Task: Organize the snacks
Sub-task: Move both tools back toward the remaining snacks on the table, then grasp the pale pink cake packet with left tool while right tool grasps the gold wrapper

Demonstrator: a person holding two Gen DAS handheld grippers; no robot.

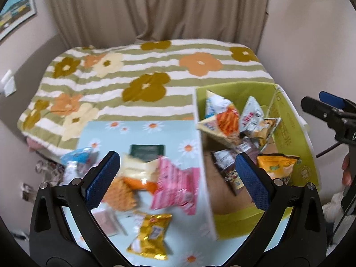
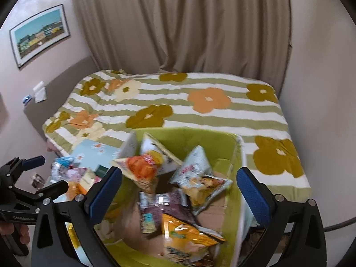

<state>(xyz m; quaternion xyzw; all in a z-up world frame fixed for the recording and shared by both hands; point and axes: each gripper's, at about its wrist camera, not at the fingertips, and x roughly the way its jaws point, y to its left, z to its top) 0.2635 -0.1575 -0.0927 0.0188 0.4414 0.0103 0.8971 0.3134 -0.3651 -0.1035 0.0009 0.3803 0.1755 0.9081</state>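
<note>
A green cardboard box (image 1: 289, 120) holds several snack bags; it also shows in the right wrist view (image 2: 231, 155). An orange bag (image 2: 187, 233) lies at its front. On a light blue daisy-print board (image 1: 142, 133) lie loose snacks: a pink striped bag (image 1: 175, 187), a gold bag (image 1: 151, 235), an orange bag (image 1: 124, 191) and a dark green packet (image 1: 146, 152). My left gripper (image 1: 178, 182) is open and empty above the board's right part. My right gripper (image 2: 179, 198) is open and empty above the box. The frames are blurred.
The board and the box rest on a bed with a striped flower quilt (image 1: 155, 71). Beige curtains (image 2: 178, 22) hang behind. A framed picture (image 2: 40, 34) hangs on the left wall. The right gripper's body (image 1: 333, 115) shows at the right edge of the left wrist view.
</note>
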